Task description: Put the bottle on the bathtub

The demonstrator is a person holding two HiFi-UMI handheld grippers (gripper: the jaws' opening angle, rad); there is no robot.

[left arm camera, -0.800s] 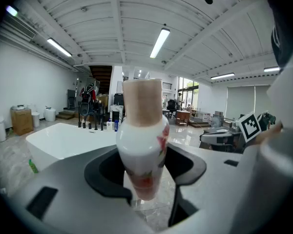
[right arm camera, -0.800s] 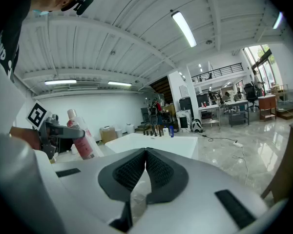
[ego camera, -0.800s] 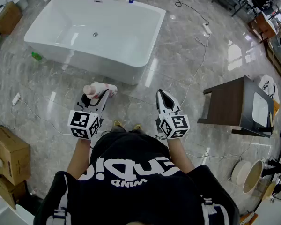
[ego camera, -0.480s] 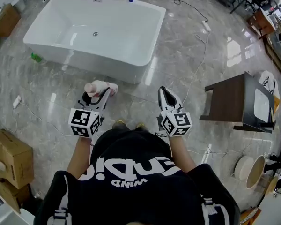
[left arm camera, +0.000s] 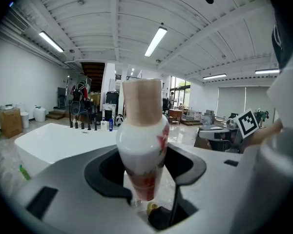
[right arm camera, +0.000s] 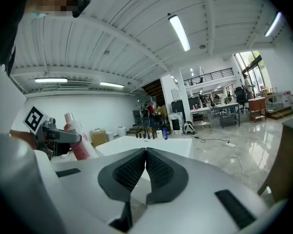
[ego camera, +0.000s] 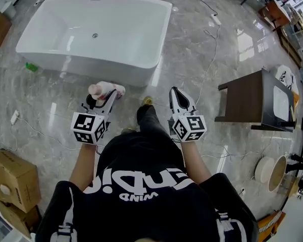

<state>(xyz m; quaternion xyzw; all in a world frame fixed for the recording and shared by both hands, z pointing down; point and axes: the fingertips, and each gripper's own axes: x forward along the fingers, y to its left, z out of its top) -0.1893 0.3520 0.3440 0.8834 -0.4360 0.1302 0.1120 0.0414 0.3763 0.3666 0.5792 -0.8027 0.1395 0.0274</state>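
White-and-pink bottle [ego camera: 106,90] sits clamped near its base in our left gripper [ego camera: 102,101], short of the bathtub [ego camera: 106,67]; our right gripper [ego camera: 175,95] is pressed shut on nothing. Held so low, we judge it could pivot or slip as we reach out, or tip on the bathtub's narrow far rim.

The marble floor [ego camera: 192,59] bears a white bathtub [ego camera: 106,70], dark table [ego camera: 242,104], cardboard boxes [ego camera: 10,175].

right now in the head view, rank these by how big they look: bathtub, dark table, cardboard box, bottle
1. bathtub
2. dark table
3. cardboard box, cut off by the frame edge, so unsure against the table
4. bottle, smallest, though held nearer the camera
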